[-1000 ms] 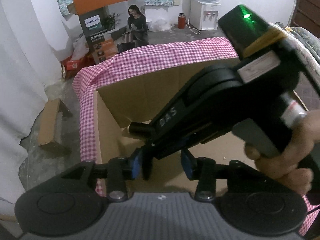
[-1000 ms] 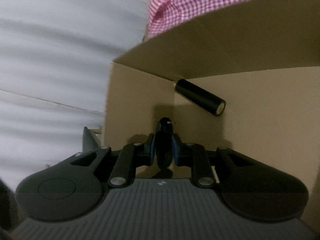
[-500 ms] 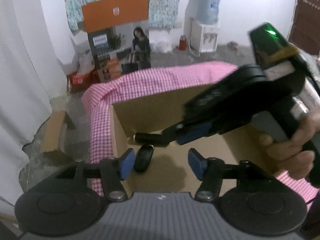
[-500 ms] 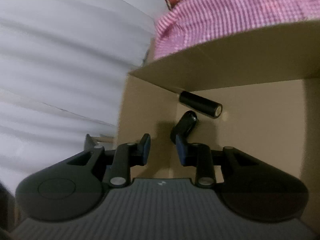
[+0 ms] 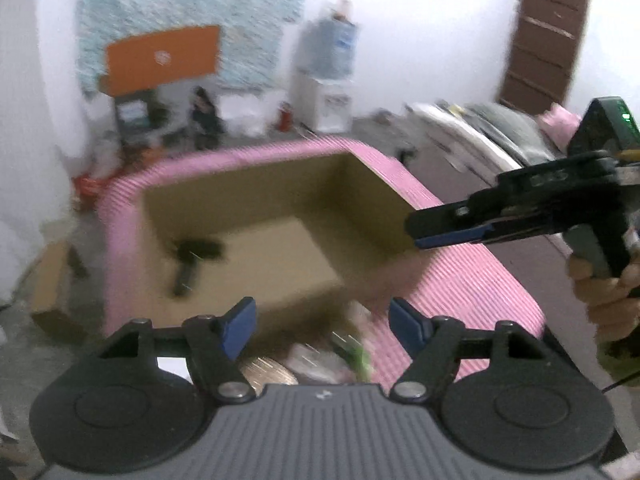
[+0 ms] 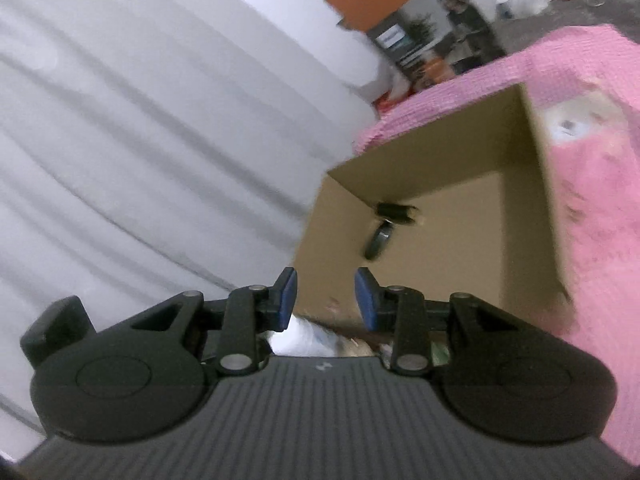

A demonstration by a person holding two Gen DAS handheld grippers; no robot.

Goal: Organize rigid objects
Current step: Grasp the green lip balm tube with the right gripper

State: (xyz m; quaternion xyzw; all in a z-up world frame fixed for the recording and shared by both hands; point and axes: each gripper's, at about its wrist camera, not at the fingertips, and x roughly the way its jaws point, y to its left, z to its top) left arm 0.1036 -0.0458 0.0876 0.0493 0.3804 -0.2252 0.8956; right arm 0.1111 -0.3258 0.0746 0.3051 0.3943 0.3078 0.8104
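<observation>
both claws had pulled back from the box (image 5: 380, 204). the right claw (image 6: 326, 298) had released its black fob (image 6: 378, 242) beside the cylinder (image 6: 394, 212) (both inside), jaws opening, empty; the left claw (image 5: 322, 322) likewise, so more items could follow.

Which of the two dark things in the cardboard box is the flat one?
Find the cardboard box ringed by pink checked cloth. In its far corner lies a black cylinder; the flat oval black thing lies just nearer, one end by the cylinder.
</observation>
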